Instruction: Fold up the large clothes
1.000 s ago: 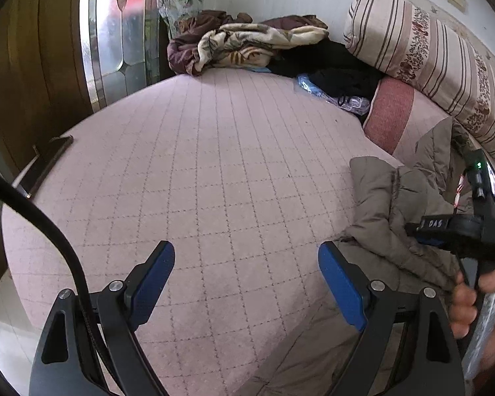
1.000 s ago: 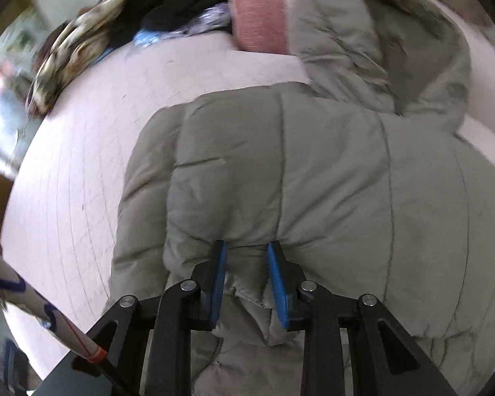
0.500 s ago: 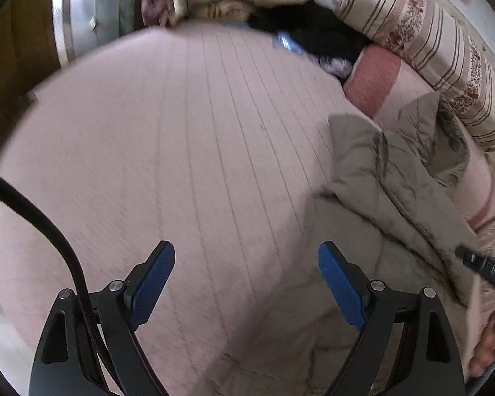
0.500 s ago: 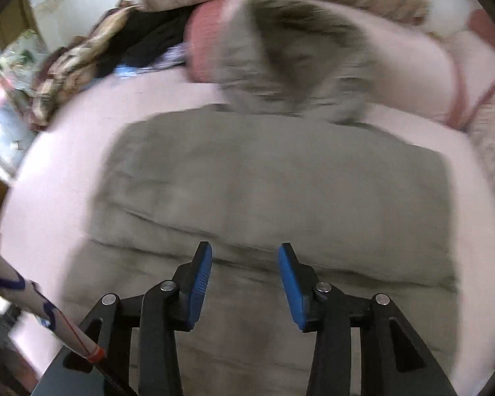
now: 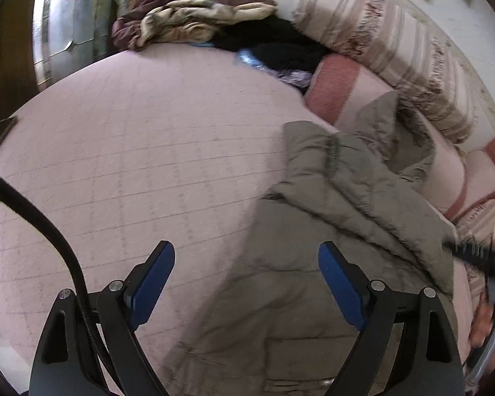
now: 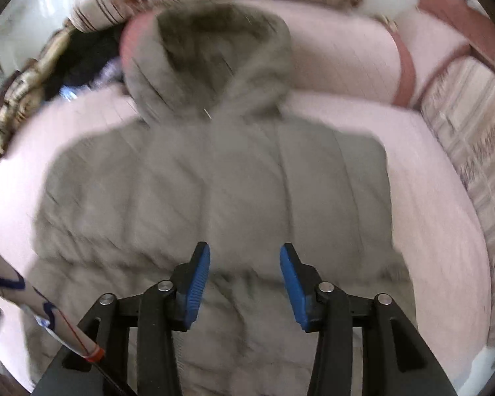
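Two blue-padded claws show, one per view. In the right wrist view the right gripper (image 6: 245, 283) hangs over the grey hooded jacket (image 6: 214, 198) with its jaws opening; quilted fabric lies below the gap, but the pads (image 6: 198, 283) press on nothing. The left gripper (image 5: 246, 283) stands wide apart, empty, over the seam where the jacket (image 5: 330, 204) meets the pink quilted bedspread (image 5: 132, 151).

The jacket lies spread on the bed, hood (image 6: 214, 49) resting up against a pink bolster (image 6: 343, 56) at the head. Motion blur softens the whole right view, so quilting lines and the hood's trim are hard to read. The jacket's lower hem is cut off by both frames' bottom edges.

Only the right view shows the garment's full width, both shoulders and the hood from above. Only the left view shows the open stretch of bedspread, a heap of crumpled clothes (image 5: 194, 19) at its far end, dark garments (image 5: 280, 46) beside it, and a striped pillow (image 5: 396, 56) along the wall. At that view's right edge a blurred dark tool (image 5: 478, 254) and part of a hand (image 5: 485, 316) appear (presumably the other claw's handle, too smeared to confirm). A black cable (image 5: 43, 227) crosses the left foreground.
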A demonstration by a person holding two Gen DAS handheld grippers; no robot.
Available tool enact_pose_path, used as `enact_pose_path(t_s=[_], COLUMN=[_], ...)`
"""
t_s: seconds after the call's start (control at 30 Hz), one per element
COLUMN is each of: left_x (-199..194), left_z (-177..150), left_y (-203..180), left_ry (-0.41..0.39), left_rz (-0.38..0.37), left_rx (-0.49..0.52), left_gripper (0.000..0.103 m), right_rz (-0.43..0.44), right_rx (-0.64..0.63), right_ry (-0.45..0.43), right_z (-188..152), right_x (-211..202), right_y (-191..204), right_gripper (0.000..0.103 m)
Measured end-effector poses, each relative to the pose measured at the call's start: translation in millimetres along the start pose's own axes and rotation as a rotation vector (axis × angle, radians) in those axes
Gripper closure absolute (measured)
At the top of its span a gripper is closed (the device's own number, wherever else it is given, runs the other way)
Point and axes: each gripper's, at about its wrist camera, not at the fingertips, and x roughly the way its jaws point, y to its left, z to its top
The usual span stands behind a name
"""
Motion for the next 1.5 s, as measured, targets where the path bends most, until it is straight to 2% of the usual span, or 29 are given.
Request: enact_pose_path(t_s=[0.2, 0.3, 0.37, 0.5, 0.63, 0.7, 0.8, 0.87, 0.9, 0.97, 1.1, 1.2, 1.37, 1.5], left_x=[13.2, 22.7, 30.0, 46.0, 58.7, 64.4, 67.1, 71.3, 73.4, 78.1, 73.2, 62.6, 54.6, 45.0], left_z=[2.8, 5.1, 4.9, 5.7, 8.6, 10.5, 10.5, 8.0, 6.4, 4.1, 6.0, 9.1, 14.3, 12.7], left_y=[-9.1, -2.3, 2.7, 8.7, 8.6, 3.5, -1.4, -8.1, -10.4, -15.9, -15.1, -11.4, -5.6, 2.8], left_ry=[0.019, 0.045, 0.080, 0.128, 0.149, 0.155, 0.157, 0.163, 0.167, 0.182, 0.162, 0.117, 0.099, 0.087], left_rz=[0.007, -0.006, -0.041, -0.071, -0.087, -0.087, -0.098, -0.100, -0.095, -0.089, -0.100, -0.102, -0.105, -0.091], left_rx=[0.019, -0.015, -0.040, -0.081, -0.087, -0.061, -0.036, -0.009, 0.005, 0.031, 0.028, 0.026, 0.007, -0.002], left_gripper=[0.014, 0.014, 0.014, 0.014, 0.014, 0.014, 0.014, 0.014, 0.014, 0.014, 0.014, 0.014, 0.014, 0.014], right_rz=[0.021, 0.032, 0.026, 0.018, -0.053, -0.094, -0.112, -0.092, -0.075, -0.009, -0.013, 0.013, 0.075, 0.121], right_rx=[0.018, 0.037, 0.058, 0.093, 0.103, 0.117, 0.171, 0.217, 0.227, 0.234, 0.145, 0.083, -0.001, -0.014], right_ry=[-0.060, -0.097, -0.122, -0.148, -0.161, -0.150, -0.137, -0.112, -0.099, -0.045, -0.079, -0.107, -0.146, -0.103], right_z=[89.7, 128.8, 158.6, 206.4, 248.0, 261.0, 271.8, 273.6, 273.1, 268.5, 245.9, 215.3, 134.5, 52.9], right_x=[7.2, 12.3, 19.7, 40.2, 70.9, 89.5, 113.7, 126.6, 130.2, 134.4, 93.1, 40.6, -54.3, -82.9], right_y=[48.6, 69.8, 83.8, 101.9, 115.8, 116.6, 109.7, 101.3, 98.4, 93.2, 96.1, 93.2, 85.5, 79.1], right_gripper=[0.040, 0.027, 0.020, 0.015, 0.012, 0.012, 0.012, 0.016, 0.024, 0.096, 0.097, 0.097, 0.098, 0.098])
